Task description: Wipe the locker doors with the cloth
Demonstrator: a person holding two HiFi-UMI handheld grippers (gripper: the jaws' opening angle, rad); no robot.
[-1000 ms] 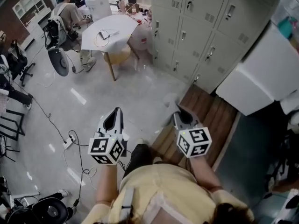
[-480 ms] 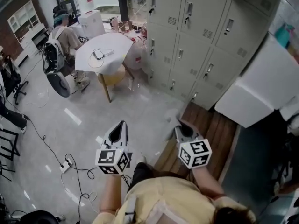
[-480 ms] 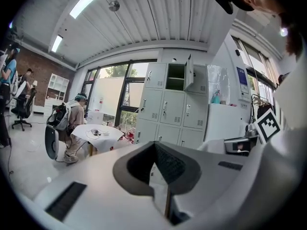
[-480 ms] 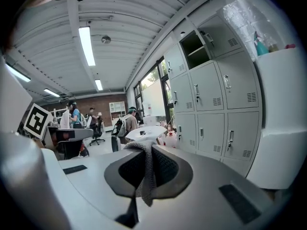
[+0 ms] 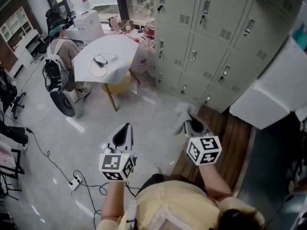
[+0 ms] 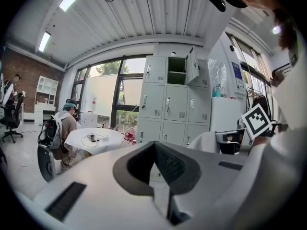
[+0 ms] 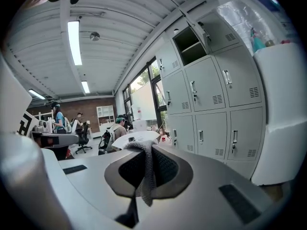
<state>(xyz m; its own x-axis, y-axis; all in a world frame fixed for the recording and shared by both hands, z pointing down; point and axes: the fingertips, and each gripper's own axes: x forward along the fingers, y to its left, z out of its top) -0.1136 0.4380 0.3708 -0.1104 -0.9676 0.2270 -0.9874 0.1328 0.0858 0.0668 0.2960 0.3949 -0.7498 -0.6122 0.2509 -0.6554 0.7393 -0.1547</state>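
The cloth (image 7: 143,174) is pinched in the right gripper (image 7: 146,169), hanging limp over its tips, well short of the locker doors (image 5: 216,37). It looks soft, light and floppy, so a bunched fold gripped deep between the pads should hold best. The left gripper (image 6: 156,171) is pressed together on nothing. Compared with a second ago, the lockers fill more of the head view and both grippers point nearer to them.
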